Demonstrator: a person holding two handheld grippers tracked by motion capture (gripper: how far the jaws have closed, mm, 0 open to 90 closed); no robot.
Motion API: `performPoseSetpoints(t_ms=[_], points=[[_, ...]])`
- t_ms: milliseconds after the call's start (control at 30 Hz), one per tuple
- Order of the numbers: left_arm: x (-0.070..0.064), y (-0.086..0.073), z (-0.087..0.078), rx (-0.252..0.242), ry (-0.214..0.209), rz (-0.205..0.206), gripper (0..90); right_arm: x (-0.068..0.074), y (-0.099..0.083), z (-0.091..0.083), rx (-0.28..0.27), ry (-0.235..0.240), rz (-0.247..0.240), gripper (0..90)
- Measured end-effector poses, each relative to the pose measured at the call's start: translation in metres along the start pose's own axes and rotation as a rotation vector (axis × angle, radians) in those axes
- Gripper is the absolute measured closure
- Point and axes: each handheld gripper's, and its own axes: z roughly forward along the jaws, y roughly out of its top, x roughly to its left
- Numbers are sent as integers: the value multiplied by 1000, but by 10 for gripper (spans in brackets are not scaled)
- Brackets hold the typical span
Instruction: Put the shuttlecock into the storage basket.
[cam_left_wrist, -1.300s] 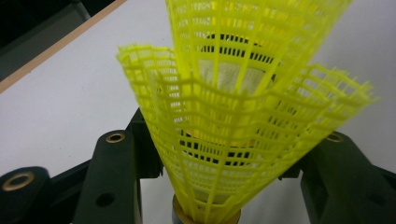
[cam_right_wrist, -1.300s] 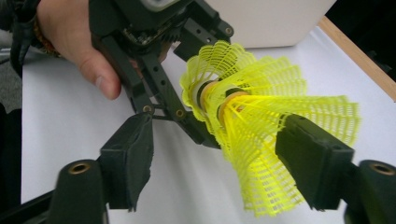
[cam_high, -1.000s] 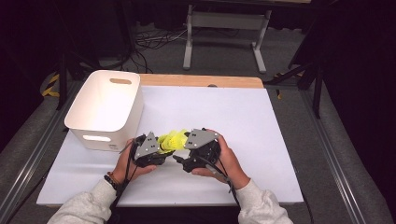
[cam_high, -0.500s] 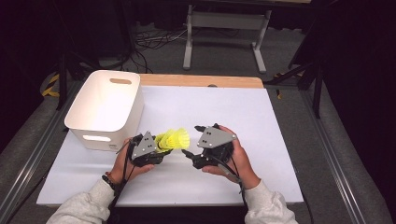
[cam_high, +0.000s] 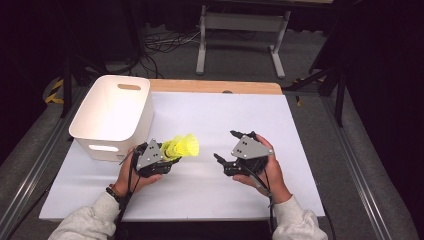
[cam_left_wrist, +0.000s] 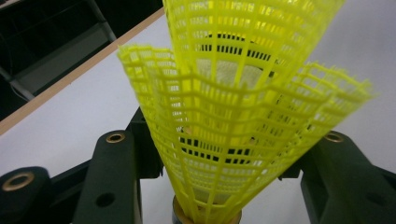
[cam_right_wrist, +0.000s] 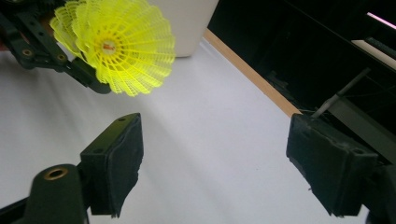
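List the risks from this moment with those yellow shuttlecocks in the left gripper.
The left gripper pinches the stacked shuttlecocks by their soft mesh skirts, which may crush or slip free. The right gripper stands open and apart, giving no support. The bin rim is close beside; a swing could clip it.

A white bin (cam_high: 112, 117) is standing at the table's (cam_high: 225, 115) left edge, walling off that side. Just right of the bin, the left gripper (cam_high: 159, 159), clamping yellow shuttlecocks (cam_high: 181, 147), is crowding the bin's near corner. Farther right of the bin, a bare white lane is lying between the shuttlecocks and the wide-jawed right gripper (cam_high: 223, 161); behind both, the sheet is running clear.
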Motion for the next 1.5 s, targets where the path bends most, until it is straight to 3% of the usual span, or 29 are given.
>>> performPoseSetpoints(t_ms=[100,900,1267,1433,1500], points=[[0,1,-1,-7,2,0,486,-2,-10,1,18,-27,-5,193],[-4,2,-8,-17,-3,3,476,2,-46,-4,25,-28,3,179],[-5,3,-11,-24,-2,4,476,2,-70,-9,56,-30,12,163],[-5,3,-12,-29,-2,5,476,0,-79,-14,48,-36,37,162],[-5,3,-12,-26,3,8,475,-1,-85,-17,46,-61,28,161]])
